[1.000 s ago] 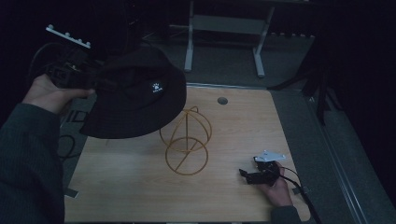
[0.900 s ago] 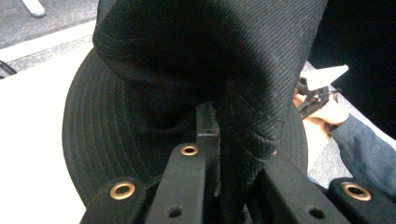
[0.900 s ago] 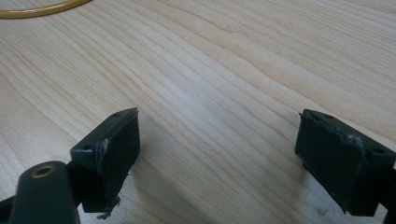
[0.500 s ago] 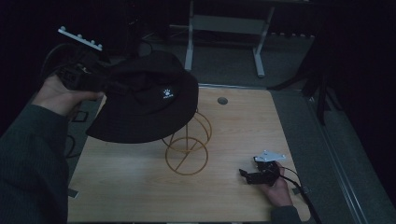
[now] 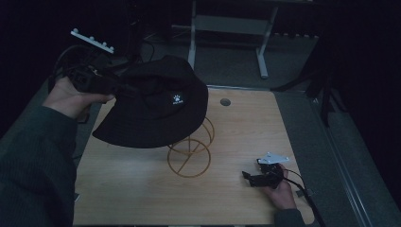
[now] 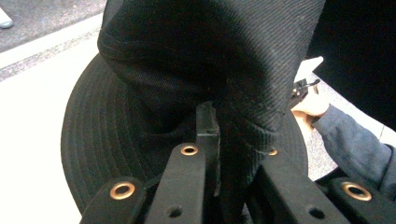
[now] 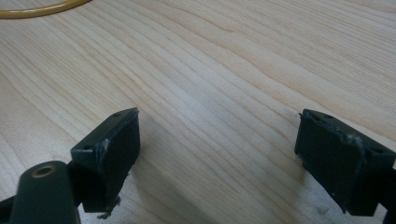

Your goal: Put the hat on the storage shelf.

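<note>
A black bucket hat (image 5: 156,106) with a small white paw logo hangs in the air above a gold wire stand (image 5: 191,151) on the wooden table (image 5: 132,189). My left gripper (image 5: 120,87) is shut on the hat's fabric at its left side. In the left gripper view the jaws pinch a fold of the hat (image 6: 196,70) and the brim spreads below. My right gripper (image 5: 248,177) rests low on the table at the front right, open, with bare wood between its fingers (image 7: 114,144).
A small round hole (image 5: 225,101) marks the table's far side. A metal frame with legs (image 5: 227,28) stands on the floor beyond the table. A curve of the gold stand (image 7: 42,9) lies at the top left of the right gripper view.
My left gripper has carried the hat to the right, so it now hangs over the wire stand's top. The right gripper has stayed in place.
</note>
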The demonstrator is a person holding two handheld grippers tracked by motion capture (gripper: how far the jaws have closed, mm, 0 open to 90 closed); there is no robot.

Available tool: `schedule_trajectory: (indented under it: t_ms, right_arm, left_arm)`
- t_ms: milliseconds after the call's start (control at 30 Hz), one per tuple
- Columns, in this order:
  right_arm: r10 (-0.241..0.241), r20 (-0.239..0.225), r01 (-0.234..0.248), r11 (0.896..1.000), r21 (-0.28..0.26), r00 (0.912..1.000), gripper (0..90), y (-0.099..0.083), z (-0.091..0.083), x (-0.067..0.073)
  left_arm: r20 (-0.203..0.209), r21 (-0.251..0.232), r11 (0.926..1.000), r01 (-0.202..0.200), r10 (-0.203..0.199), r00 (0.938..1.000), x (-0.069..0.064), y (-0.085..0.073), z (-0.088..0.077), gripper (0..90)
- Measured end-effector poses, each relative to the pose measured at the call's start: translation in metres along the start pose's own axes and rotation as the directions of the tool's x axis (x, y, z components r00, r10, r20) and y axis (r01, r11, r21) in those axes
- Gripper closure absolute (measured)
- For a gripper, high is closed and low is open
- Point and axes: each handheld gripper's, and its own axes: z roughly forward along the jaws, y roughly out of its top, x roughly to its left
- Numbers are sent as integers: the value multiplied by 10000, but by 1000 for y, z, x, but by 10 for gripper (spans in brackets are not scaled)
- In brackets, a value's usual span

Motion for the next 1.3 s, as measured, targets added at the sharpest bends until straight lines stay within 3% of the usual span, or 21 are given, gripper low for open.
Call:
schedule_trajectory:
  t_ms: [567, 1300]
  right_arm:
    - [11, 7, -11, 10000, -2, 10000, 141, 0, 0, 0]
    - [15, 9, -15, 10000, -13, 10000, 141, 0, 0, 0]
  left_arm:
    - [234, 154, 9994, -309, 305, 9993, -11, 4, 17, 877]
    - [408, 945, 9928, -736, 700, 9967, -15, 3, 47, 863]
